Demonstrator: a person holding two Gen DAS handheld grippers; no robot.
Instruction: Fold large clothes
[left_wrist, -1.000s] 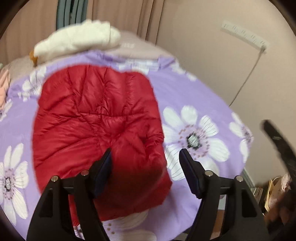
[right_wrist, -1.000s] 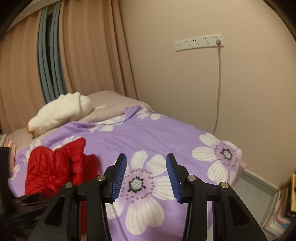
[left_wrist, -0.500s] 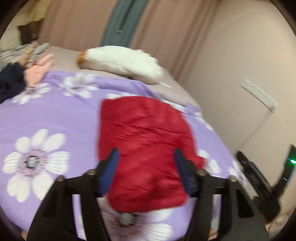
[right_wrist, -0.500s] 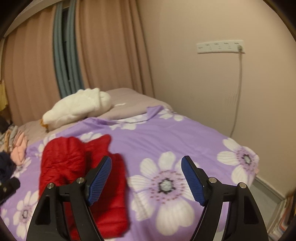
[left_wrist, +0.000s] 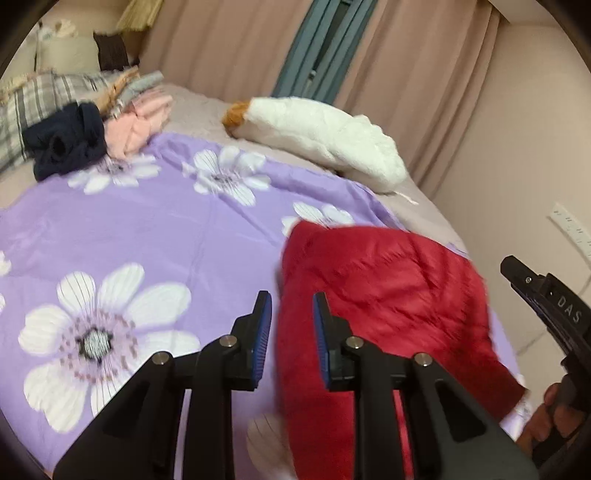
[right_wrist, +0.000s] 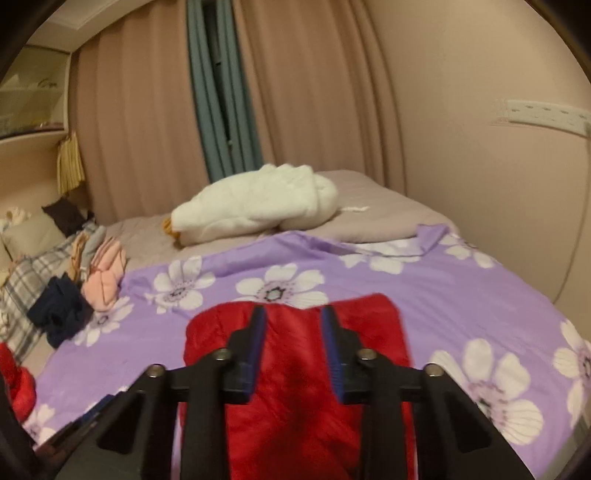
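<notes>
A red puffer jacket lies folded on the purple flowered bedspread near the bed's right edge. My left gripper hovers above the jacket's left edge, its jaws a little apart and holding nothing. In the right wrist view the jacket lies straight ahead, and my right gripper hangs over its middle, jaws a little apart and empty. The right gripper's body also shows in the left wrist view at the far right.
A white plush duck lies across the grey sheet at the head of the bed. A pile of clothes, navy, pink and plaid, sits at the far left. Curtains and a wall with a power strip border the bed.
Both grippers' jaws have narrowed from wide open. The left view swung left, so the jacket now sits at its right. The right gripper moved left, over the jacket.
</notes>
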